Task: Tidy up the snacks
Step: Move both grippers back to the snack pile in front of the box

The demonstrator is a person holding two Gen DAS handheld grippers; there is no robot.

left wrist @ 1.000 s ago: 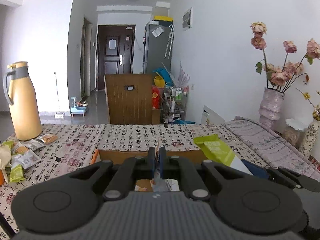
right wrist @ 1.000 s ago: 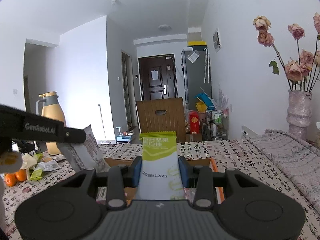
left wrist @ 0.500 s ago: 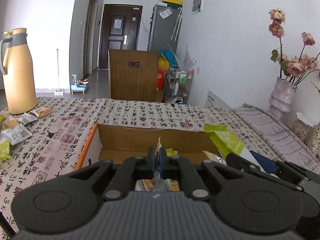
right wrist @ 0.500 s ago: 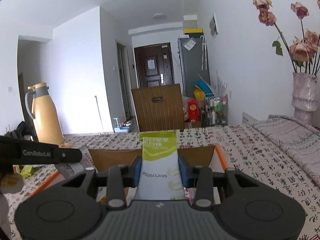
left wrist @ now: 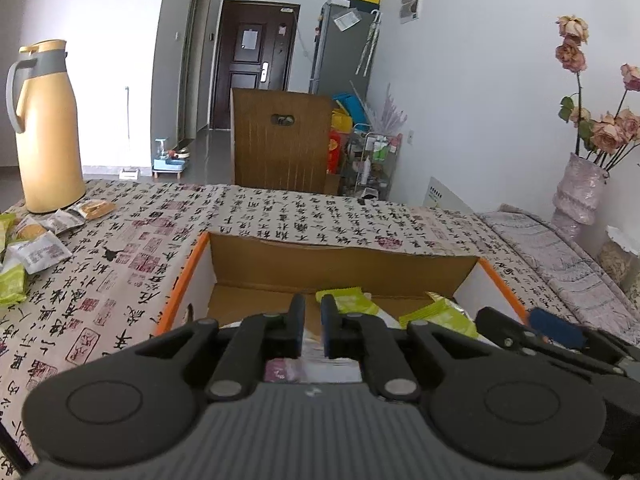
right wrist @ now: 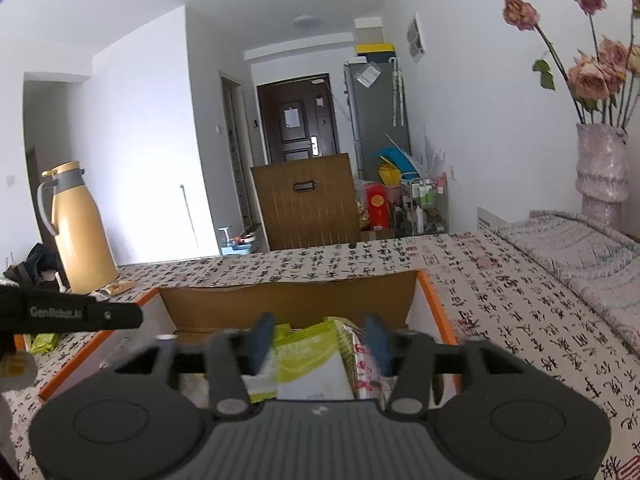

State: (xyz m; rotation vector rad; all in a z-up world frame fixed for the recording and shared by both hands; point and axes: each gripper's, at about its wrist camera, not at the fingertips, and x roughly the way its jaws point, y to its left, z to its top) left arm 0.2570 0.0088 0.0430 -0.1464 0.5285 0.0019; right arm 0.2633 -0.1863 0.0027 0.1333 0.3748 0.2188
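A cardboard box (left wrist: 340, 264) with an orange rim sits on the patterned tablecloth and holds several snack packets. My left gripper (left wrist: 313, 312) hangs over its near side. Its jaws are opening, a narrow gap shows, and nothing is between them. A white and pink packet (left wrist: 288, 368) lies in the box just under it. My right gripper (right wrist: 320, 336) is over the same box (right wrist: 280, 300), jaws opening wide. The green and white packet (right wrist: 312, 356) lies loose below and between the fingers, and the pads do not touch it. Each gripper shows at the edge of the other's view.
A yellow thermos jug (left wrist: 48, 128) stands at the far left with several loose snack packets (left wrist: 40, 240) beside it. A vase of dried roses (right wrist: 600, 172) stands at the right on a grey cloth. A wooden chair back (left wrist: 280, 140) rises behind the table.
Both grippers sank toward the box. The left jaws parted and the thin packet dropped out of them. The right jaws spread and let the green packet fall into the box.
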